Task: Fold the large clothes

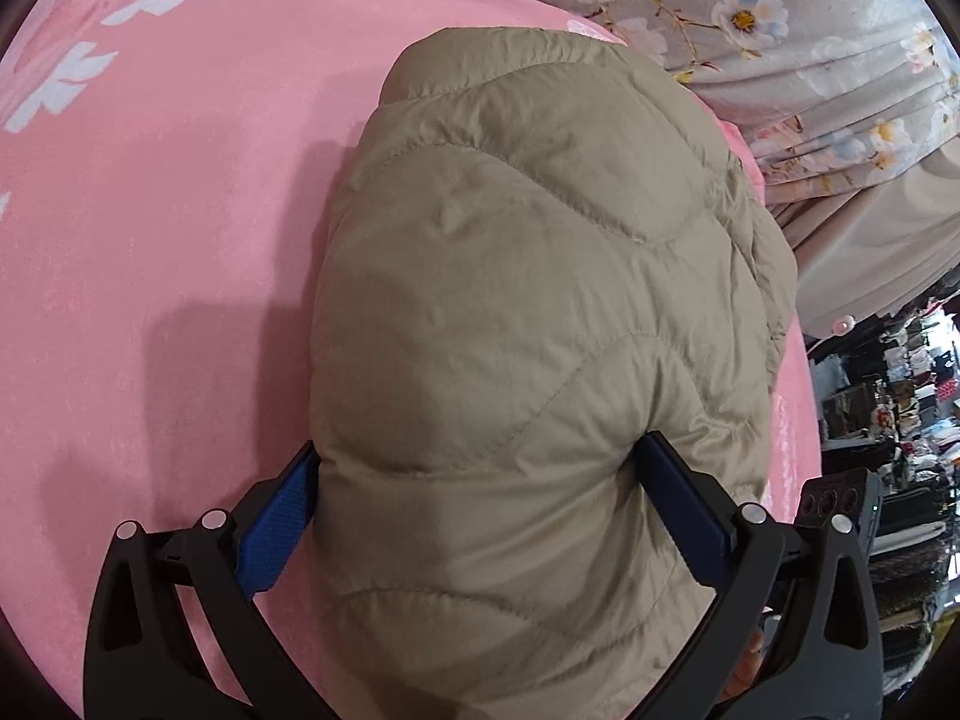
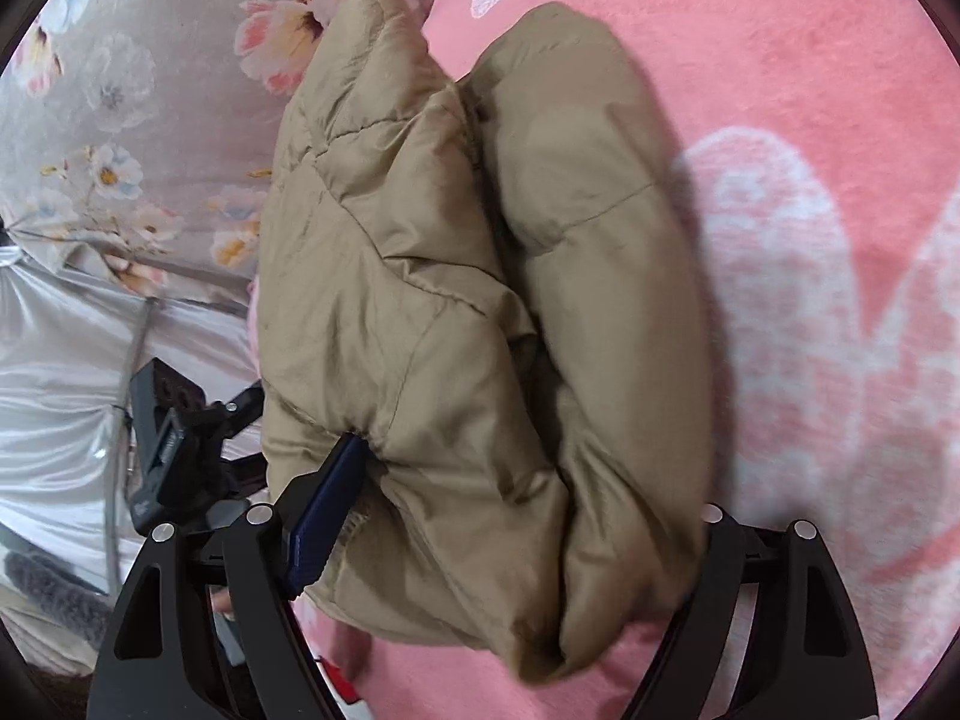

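A tan quilted puffer jacket [image 1: 540,300] lies bunched and folded on a pink flowered blanket [image 1: 150,240]. My left gripper [image 1: 480,456] is shut on one end of the jacket, its blue pads [image 1: 282,516] pressing the thick padding from both sides. In the right wrist view the jacket [image 2: 450,330] shows as two folded layers. My right gripper [image 2: 528,480] is shut on its other end; the left pad [image 2: 330,504] is sunk into the fabric and the right finger is hidden under the padding.
A grey flowered cover [image 1: 810,30] hangs beyond the pink blanket's edge and shows in the right wrist view [image 2: 120,90] too. Silvery fabric [image 2: 54,372] and the other gripper's body [image 2: 168,450] lie at the left. Cluttered shelves [image 1: 900,420] stand at the right.
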`<state>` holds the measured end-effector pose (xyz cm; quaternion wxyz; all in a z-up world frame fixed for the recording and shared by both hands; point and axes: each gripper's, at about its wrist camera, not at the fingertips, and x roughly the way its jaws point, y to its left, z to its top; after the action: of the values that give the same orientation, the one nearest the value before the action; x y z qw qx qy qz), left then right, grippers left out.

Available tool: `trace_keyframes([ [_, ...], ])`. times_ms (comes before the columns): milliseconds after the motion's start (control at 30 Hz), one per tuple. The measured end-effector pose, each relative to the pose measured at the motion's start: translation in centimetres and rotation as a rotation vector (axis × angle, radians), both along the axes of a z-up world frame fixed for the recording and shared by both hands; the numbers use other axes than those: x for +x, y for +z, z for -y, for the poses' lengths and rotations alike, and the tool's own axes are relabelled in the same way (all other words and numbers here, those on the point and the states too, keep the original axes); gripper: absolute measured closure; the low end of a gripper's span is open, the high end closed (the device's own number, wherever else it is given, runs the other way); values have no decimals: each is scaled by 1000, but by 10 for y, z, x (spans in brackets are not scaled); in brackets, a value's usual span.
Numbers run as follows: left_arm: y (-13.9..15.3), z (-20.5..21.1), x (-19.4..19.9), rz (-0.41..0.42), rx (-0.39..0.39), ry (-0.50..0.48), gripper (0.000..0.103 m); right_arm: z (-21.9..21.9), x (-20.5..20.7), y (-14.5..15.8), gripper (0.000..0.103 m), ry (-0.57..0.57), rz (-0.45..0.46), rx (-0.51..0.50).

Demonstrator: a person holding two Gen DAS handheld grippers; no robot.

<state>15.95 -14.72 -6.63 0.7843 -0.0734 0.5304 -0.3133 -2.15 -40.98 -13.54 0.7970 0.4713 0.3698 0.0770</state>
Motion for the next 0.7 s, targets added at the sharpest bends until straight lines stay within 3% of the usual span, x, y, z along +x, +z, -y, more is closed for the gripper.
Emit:
trace_keyframes([
  [200, 4, 12, -3, 89, 48, 9, 5, -14, 29, -2, 22, -6, 73, -3],
  [267, 7, 18, -4, 135, 71, 0, 5, -16, 36, -2, 45, -16, 102, 17],
  [300, 12, 19, -6, 173, 88, 3, 12, -16, 38, -1, 51, -27, 118, 17],
  [367, 21, 19, -10, 236, 109, 1, 22, -17, 38, 12, 69, -38, 141, -52],
  [433, 35, 18, -12, 303, 109, -9, 33, -27, 40, 38, 75, -49, 188, -172],
  [500, 52, 16, -11, 368, 85, -19, 44, -34, 46, 64, 78, -59, 236, -253],
  [700, 112, -2, -3, 550, 2, -1, 54, -52, 59, 126, 80, -84, 408, -429],
])
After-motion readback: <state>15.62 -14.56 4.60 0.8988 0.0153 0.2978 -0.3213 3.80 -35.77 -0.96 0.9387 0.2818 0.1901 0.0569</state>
